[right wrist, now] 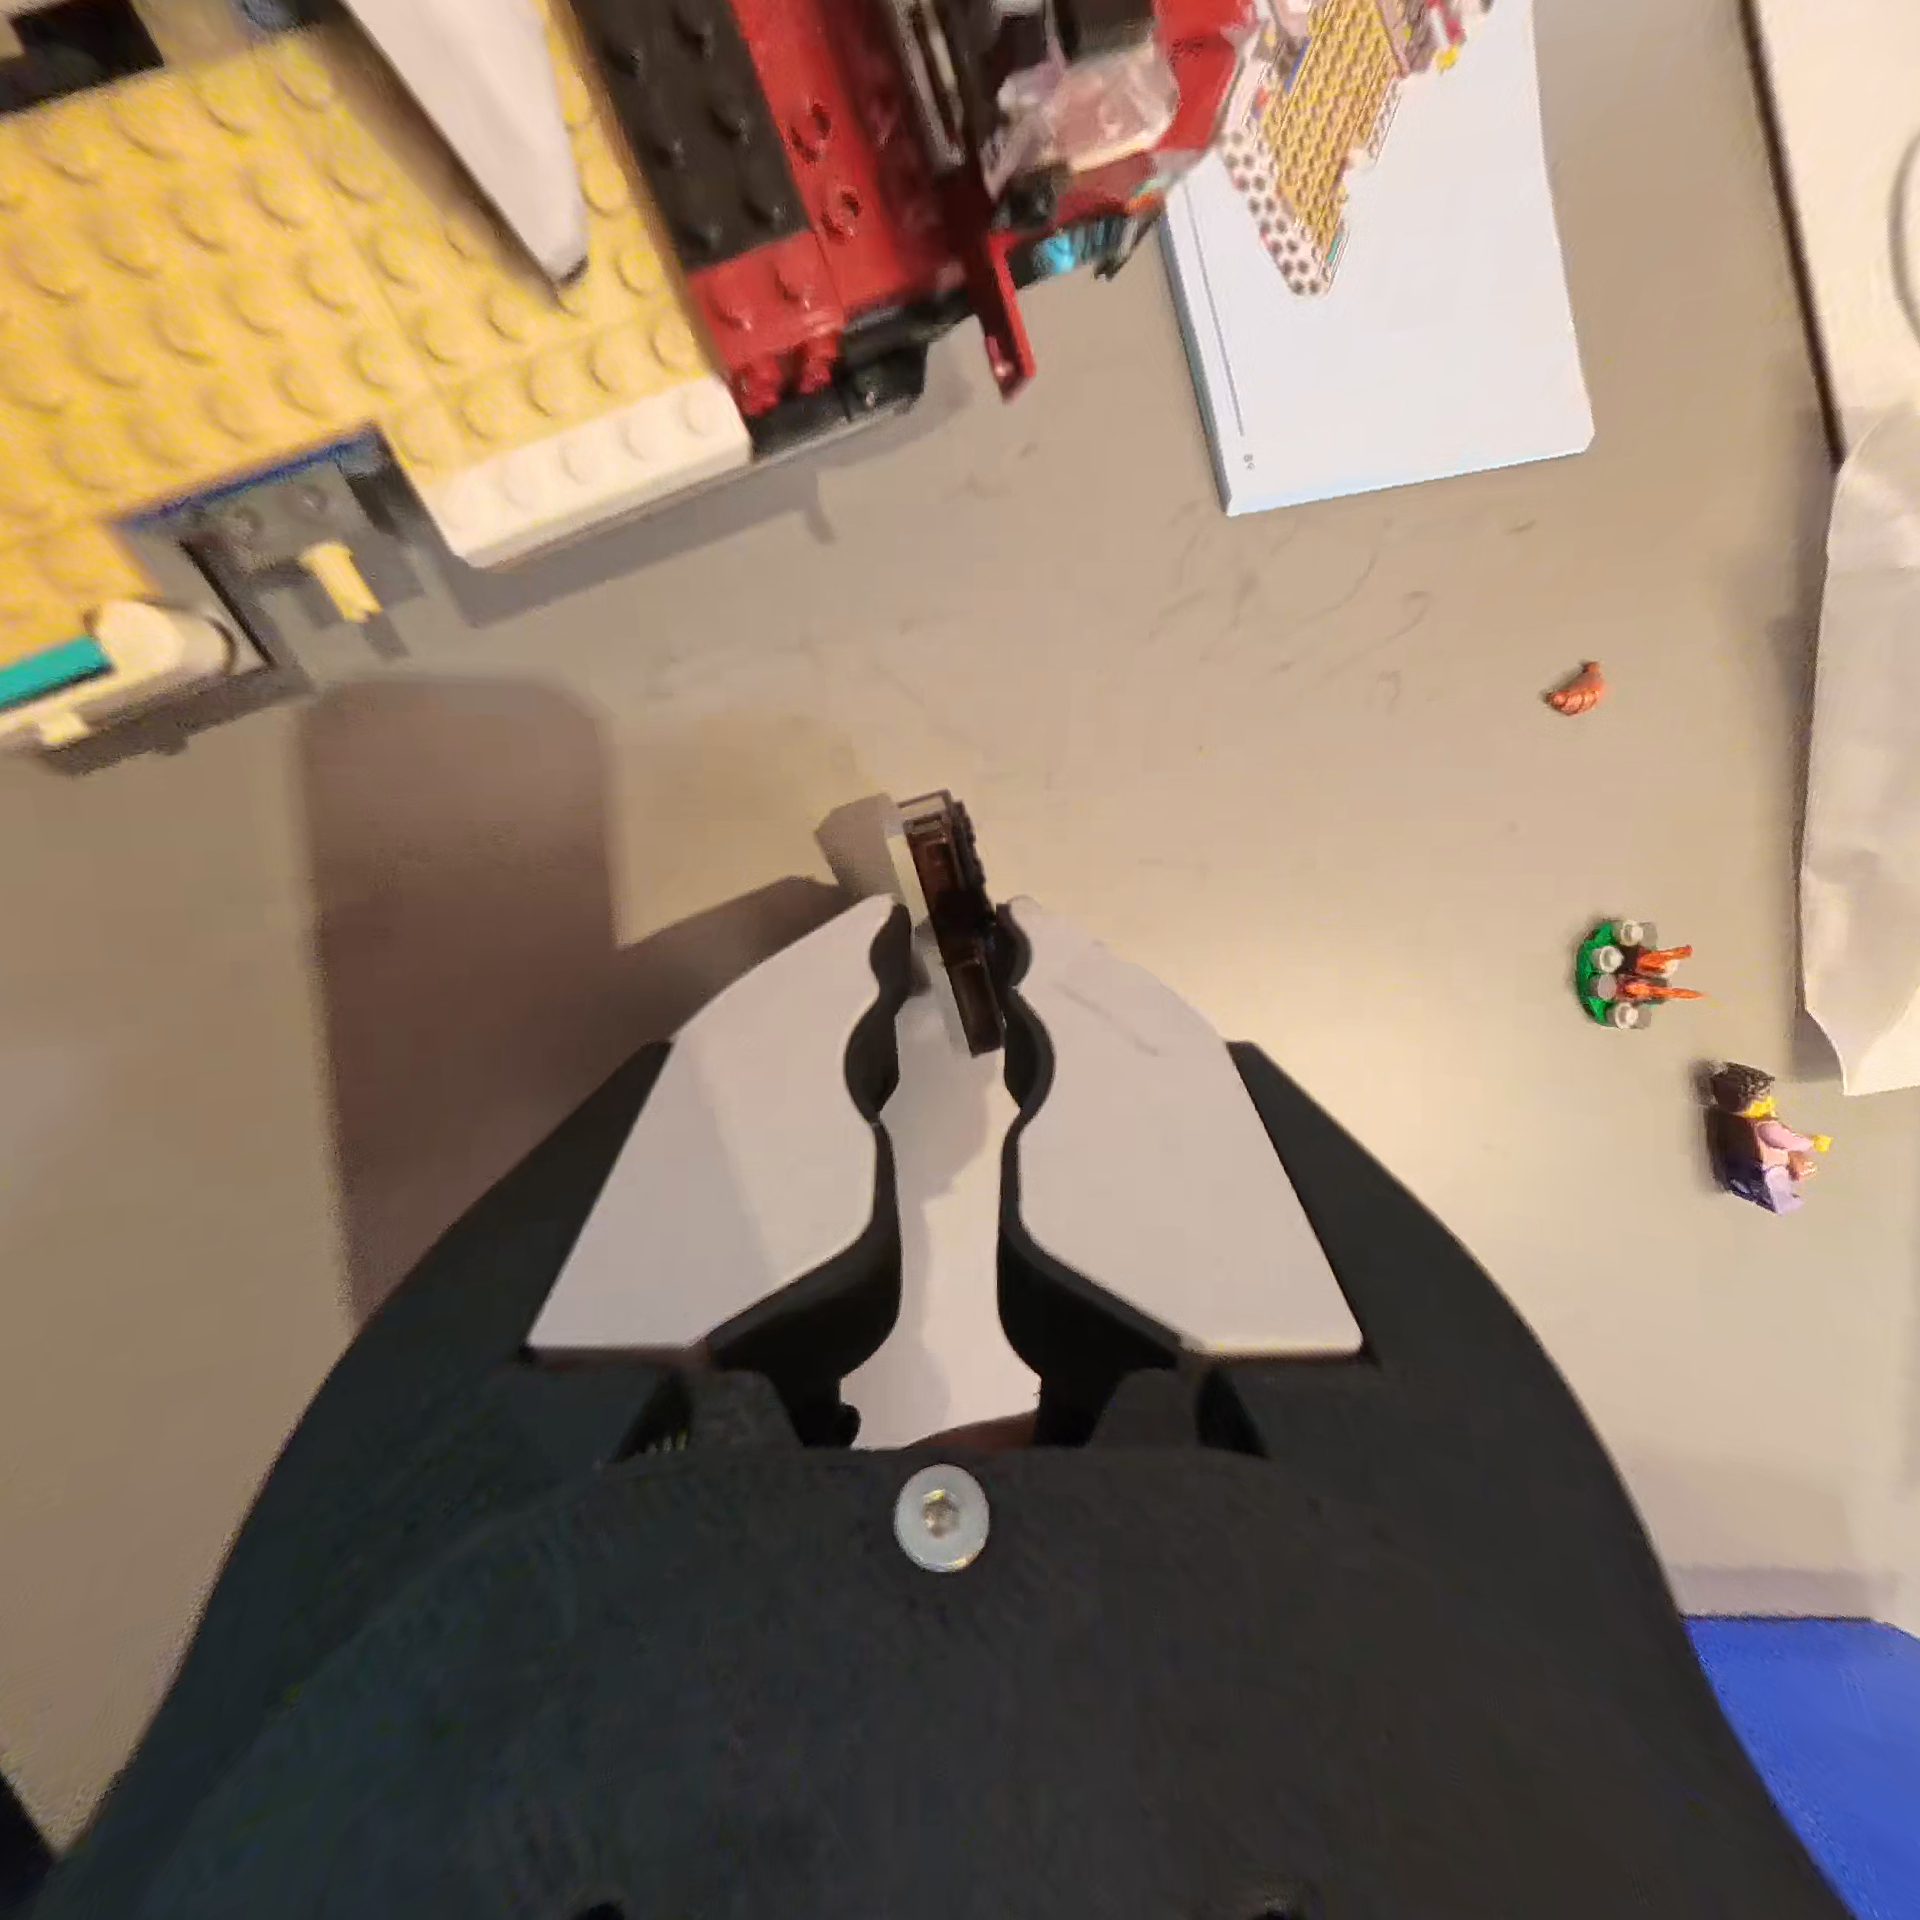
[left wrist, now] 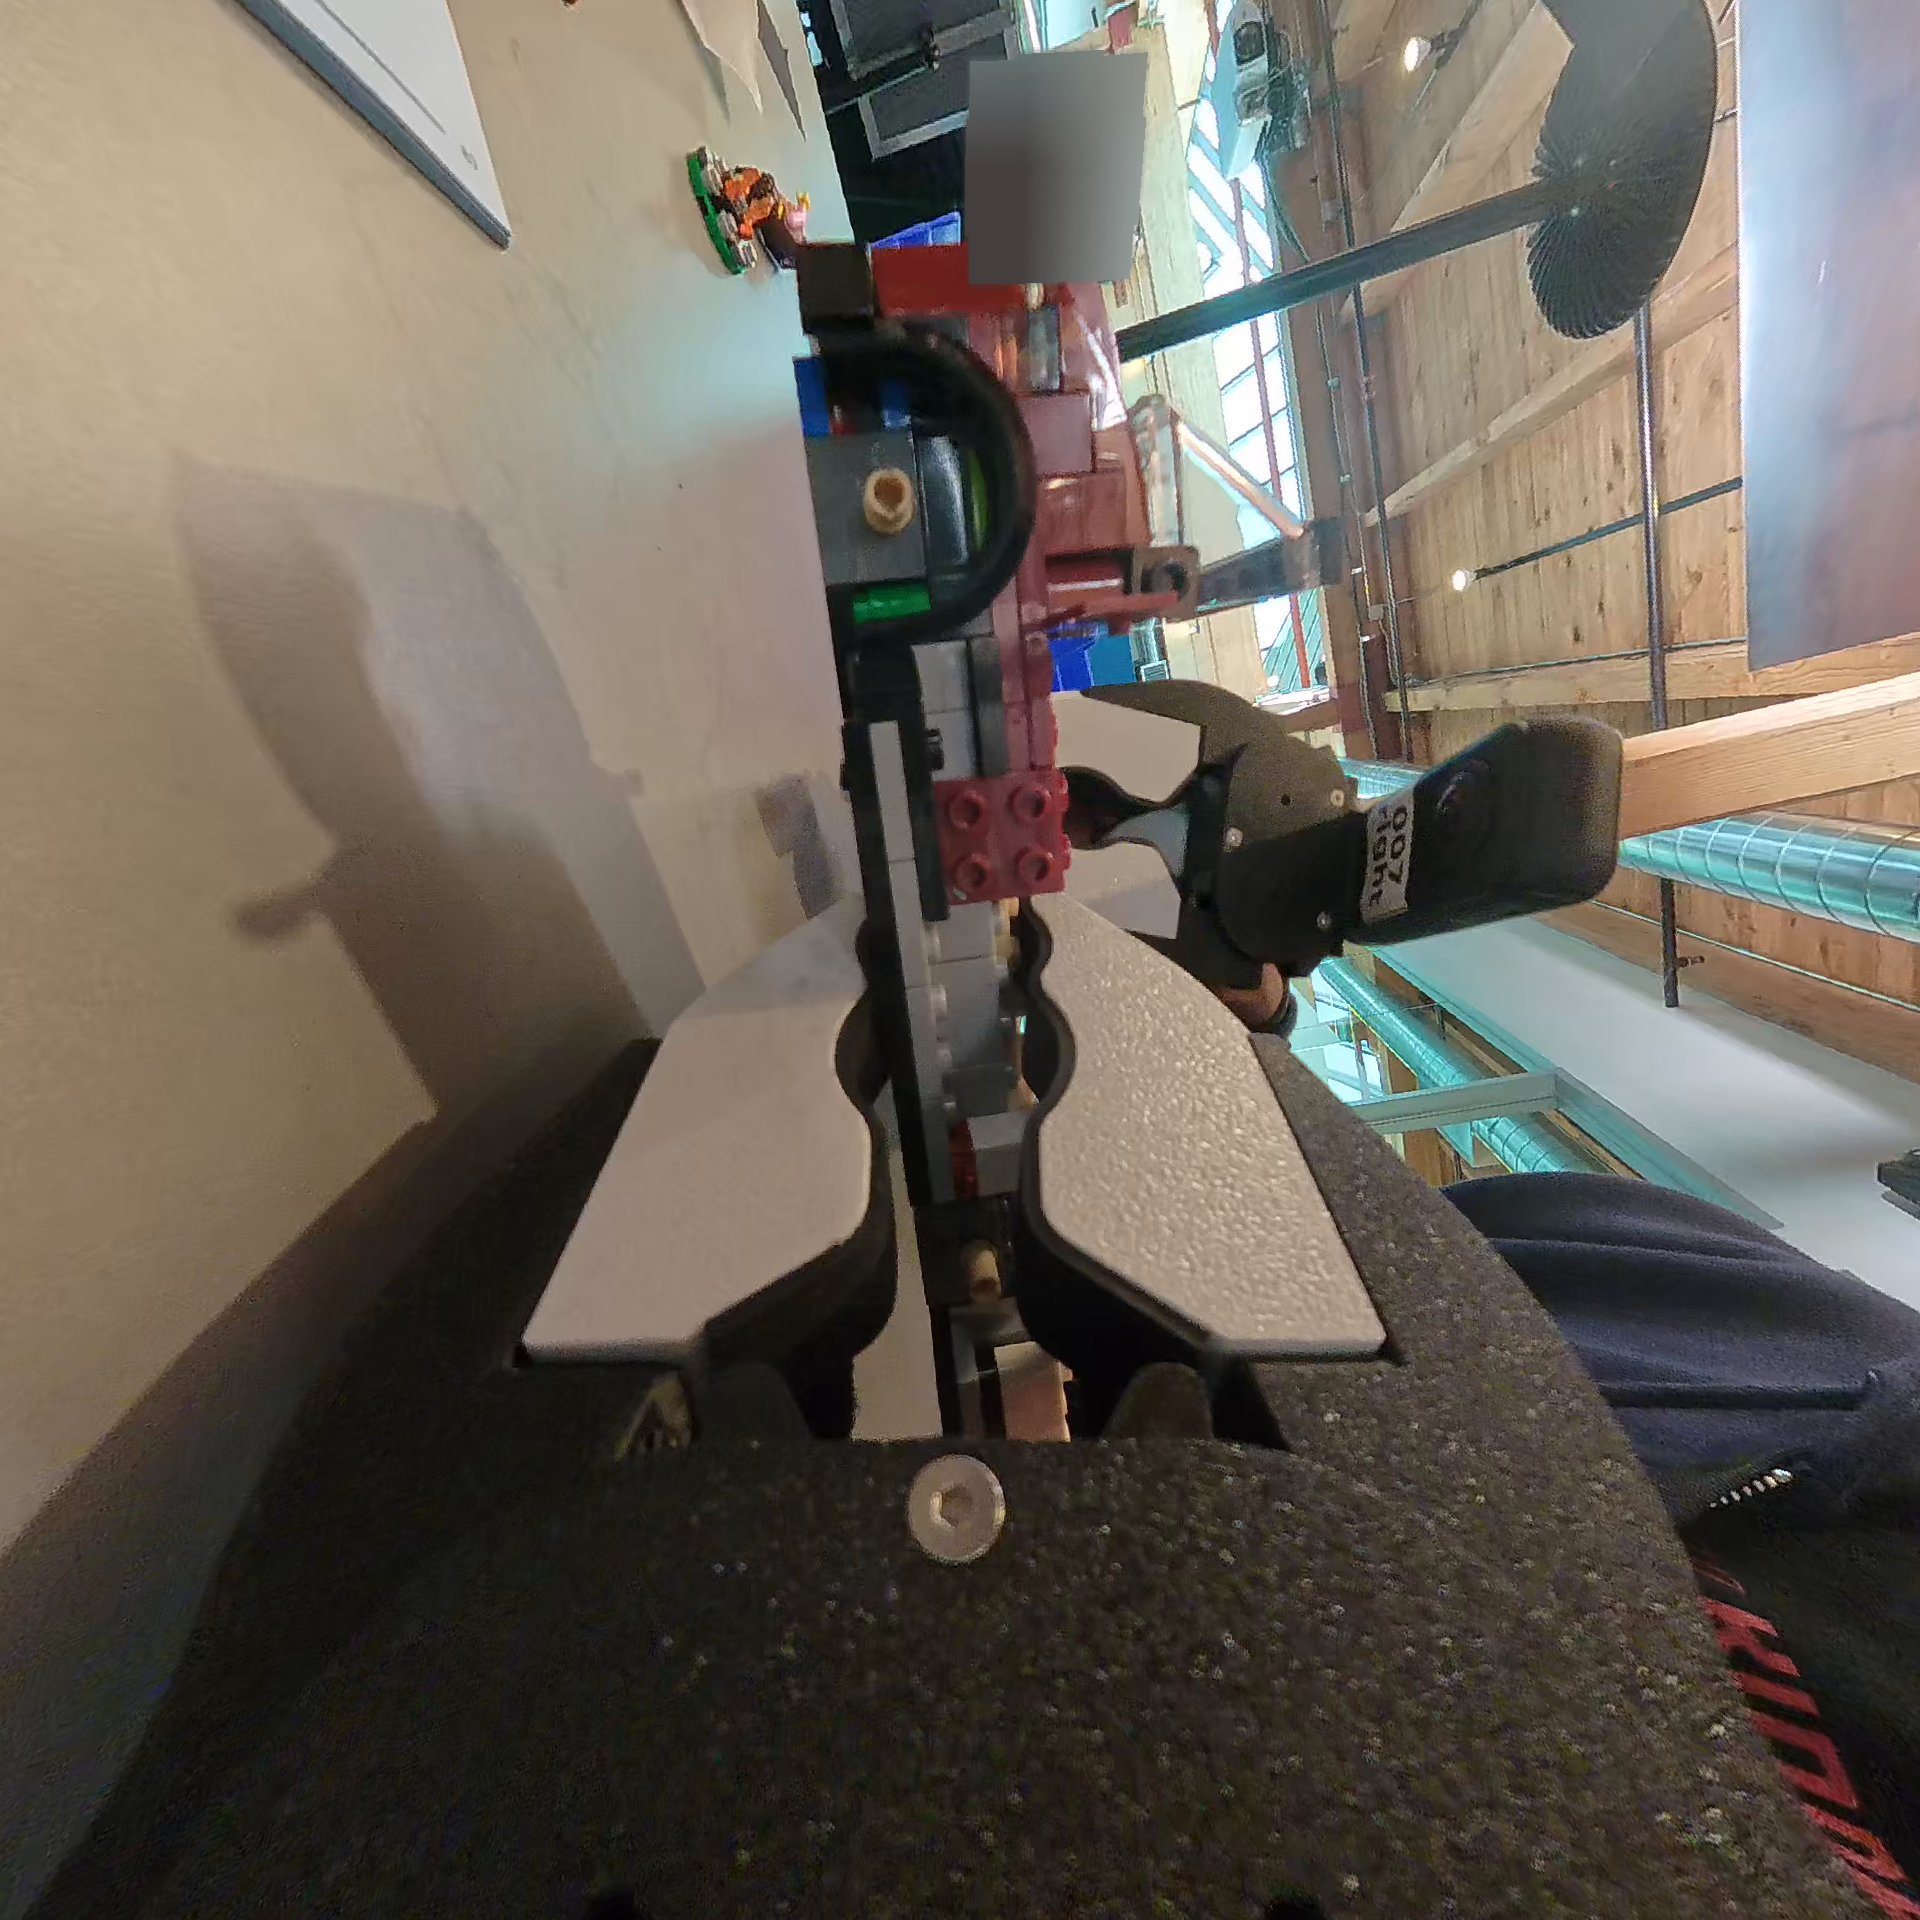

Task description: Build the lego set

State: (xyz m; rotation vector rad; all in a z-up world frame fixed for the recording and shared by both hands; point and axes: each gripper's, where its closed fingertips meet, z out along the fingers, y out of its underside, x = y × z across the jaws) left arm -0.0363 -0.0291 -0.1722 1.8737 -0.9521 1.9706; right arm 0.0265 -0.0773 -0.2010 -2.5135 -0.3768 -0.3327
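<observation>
My left gripper (left wrist: 940, 935) is shut on a long brick model (left wrist: 904, 499) of grey, black and dark red parts, seen edge-on. Both pads press its sides. A dark red two-by-two brick (left wrist: 1003, 836) sits on the model just beyond my fingertips. The model also shows blurred at the top of the right wrist view (right wrist: 748, 156), joined to tan plates (right wrist: 260, 291). My right gripper (right wrist: 958, 914) is shut on a small brown and black piece (right wrist: 940, 873) with a clear pane. The piece is tilted in the grasp and leans on the right pad. The right gripper also shows beside the red brick in the left wrist view (left wrist: 1081, 748).
On the grey table (right wrist: 1247, 675) lie an open instruction booklet (right wrist: 1382, 312), a small orange piece (right wrist: 1579, 691), a round green piece with orange flames (right wrist: 1616, 971), a minifigure (right wrist: 1756, 1138) and white paper (right wrist: 1870, 727). A person's dark sleeve (left wrist: 1662, 1351) is at the right. Across from one pair of fingers to the other is roughly 9 cm. From the right gripper's tips to the minifigure (right wrist: 1756, 1138) is close to 25 cm.
</observation>
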